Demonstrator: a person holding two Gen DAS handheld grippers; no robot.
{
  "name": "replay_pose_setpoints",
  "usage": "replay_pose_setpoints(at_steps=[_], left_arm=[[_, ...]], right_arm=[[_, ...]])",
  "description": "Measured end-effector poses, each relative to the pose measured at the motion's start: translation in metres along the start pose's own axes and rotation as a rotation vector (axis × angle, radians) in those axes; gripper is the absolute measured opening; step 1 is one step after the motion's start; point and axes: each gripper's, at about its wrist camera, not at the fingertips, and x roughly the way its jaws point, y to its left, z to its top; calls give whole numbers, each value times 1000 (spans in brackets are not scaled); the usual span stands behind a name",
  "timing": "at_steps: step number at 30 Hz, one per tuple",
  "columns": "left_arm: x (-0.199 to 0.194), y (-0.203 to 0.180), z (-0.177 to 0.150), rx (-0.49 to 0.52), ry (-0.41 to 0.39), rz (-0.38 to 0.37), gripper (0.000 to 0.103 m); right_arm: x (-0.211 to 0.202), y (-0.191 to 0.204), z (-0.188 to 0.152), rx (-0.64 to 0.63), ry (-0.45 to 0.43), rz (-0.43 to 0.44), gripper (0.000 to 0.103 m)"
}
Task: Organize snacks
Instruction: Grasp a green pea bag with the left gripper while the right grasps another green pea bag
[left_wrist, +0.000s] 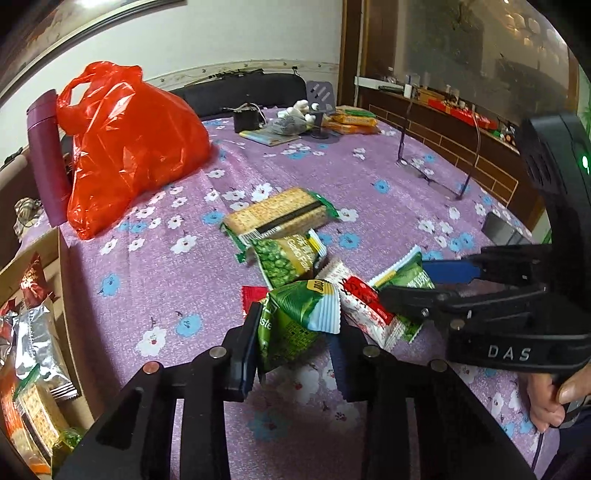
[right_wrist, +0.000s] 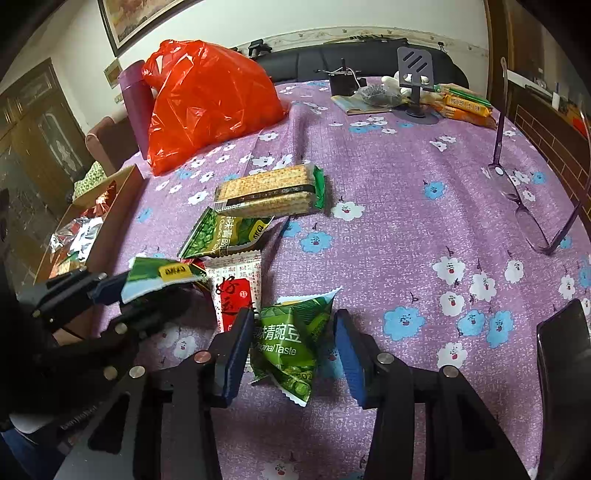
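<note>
Purple flowered cloth (right_wrist: 424, 221) covered the table, with a cardboard box (right_wrist: 122, 206) at its edge already holding several packets. Just beside the box, a green pea packet (left_wrist: 295, 314) was clenched in the left gripper (left_wrist: 295, 343). Farther from the box, the right gripper (right_wrist: 291, 347) straddled a second pea packet (right_wrist: 288, 347), its jaws released and not pressing. Between them and the box, a cracker pack (right_wrist: 269, 192), another green packet (right_wrist: 225, 236) and a red-and-white sachet (right_wrist: 236, 291) were left unsorted; roughly half the work seemingly remained.
</note>
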Motion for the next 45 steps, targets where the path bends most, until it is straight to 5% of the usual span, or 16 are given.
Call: replay_pose_setpoints(at_steps=[6,15,45], left_arm=[[-6,10,2,-45,-29,3,32],[-12,15,4,-68,-63,29,32],[-18,9,3,-13,-109,160,32]], right_arm=[[-1,7,-1,-48,-15,-70,41],[-25,-1,4,24,-136,46,41],[-35,24,0,-60,-200,121,41]])
